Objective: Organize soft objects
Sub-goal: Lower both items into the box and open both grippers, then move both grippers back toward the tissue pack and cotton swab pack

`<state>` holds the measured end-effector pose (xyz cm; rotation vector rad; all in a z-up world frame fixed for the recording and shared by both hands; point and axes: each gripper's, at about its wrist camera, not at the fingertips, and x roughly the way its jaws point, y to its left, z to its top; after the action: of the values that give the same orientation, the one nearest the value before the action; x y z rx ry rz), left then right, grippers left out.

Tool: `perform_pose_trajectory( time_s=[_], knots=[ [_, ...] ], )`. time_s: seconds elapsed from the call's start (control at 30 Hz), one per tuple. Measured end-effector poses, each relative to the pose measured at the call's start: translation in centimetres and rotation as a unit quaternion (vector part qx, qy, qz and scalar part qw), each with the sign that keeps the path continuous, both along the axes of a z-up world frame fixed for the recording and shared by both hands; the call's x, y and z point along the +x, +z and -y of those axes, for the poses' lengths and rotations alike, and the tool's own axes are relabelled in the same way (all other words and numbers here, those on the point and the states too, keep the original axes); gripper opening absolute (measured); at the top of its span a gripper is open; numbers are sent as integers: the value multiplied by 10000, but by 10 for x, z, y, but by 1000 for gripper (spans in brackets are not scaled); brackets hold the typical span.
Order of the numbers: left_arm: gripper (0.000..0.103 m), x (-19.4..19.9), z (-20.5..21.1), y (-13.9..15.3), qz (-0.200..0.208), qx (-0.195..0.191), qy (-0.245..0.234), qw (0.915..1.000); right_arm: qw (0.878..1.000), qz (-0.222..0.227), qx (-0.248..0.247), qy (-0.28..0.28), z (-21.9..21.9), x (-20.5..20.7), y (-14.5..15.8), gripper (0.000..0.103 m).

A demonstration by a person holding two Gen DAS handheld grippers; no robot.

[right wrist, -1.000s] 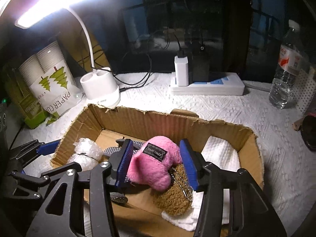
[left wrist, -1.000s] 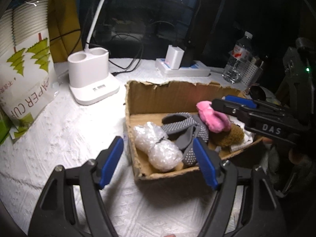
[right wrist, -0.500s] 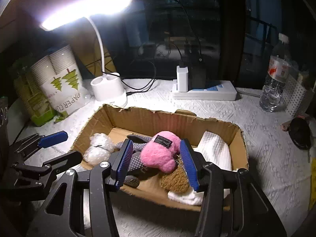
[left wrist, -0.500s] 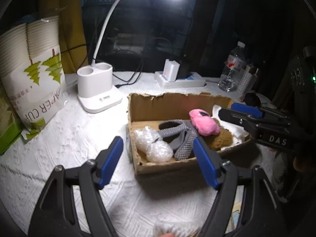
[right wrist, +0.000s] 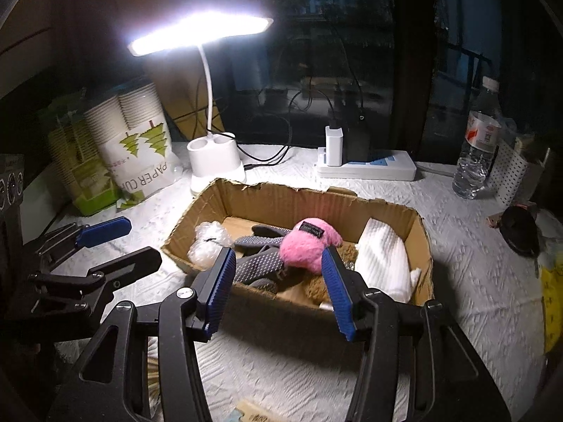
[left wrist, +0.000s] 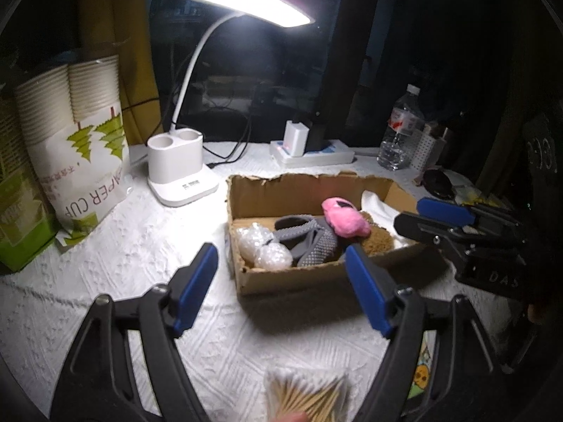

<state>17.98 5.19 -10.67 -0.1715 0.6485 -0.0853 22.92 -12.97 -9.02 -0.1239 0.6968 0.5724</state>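
Both claws, left gripper (left wrist: pixel 279 290) and right gripper (right wrist: pixel 279 290), spread wide, empty, outside box (right wrist: pixel 295 304). Pink plush (right wrist: pixel 308 244) heaped inside; could tumble, perhaps snag, if nudged.

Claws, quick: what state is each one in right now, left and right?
Left claw: open, holding nothing, in front of the box.
Right claw: open, holding nothing, at the box's near wall.

both wrist views (near, angled down) share the cardboard box (left wrist: pixel 292 277).
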Motion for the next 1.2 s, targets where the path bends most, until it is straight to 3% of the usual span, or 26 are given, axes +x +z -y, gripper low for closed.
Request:
perform_pose_trajectory(
  time_s=[0.17, 0.63, 1.2],
  knots=[
    [87, -16, 1, 6, 119, -21, 18, 9999, 10000, 55, 31, -13, 5, -17, 4, 58],
    [87, -49, 10, 9, 138, 10, -57, 9999, 9999, 93, -20, -78, 15, -60, 1, 59],
    [87, -76, 19, -12, -45, 61, -155, 9999, 9997, -163, -64, -153, 25, -94, -30, 59]
  ],
)
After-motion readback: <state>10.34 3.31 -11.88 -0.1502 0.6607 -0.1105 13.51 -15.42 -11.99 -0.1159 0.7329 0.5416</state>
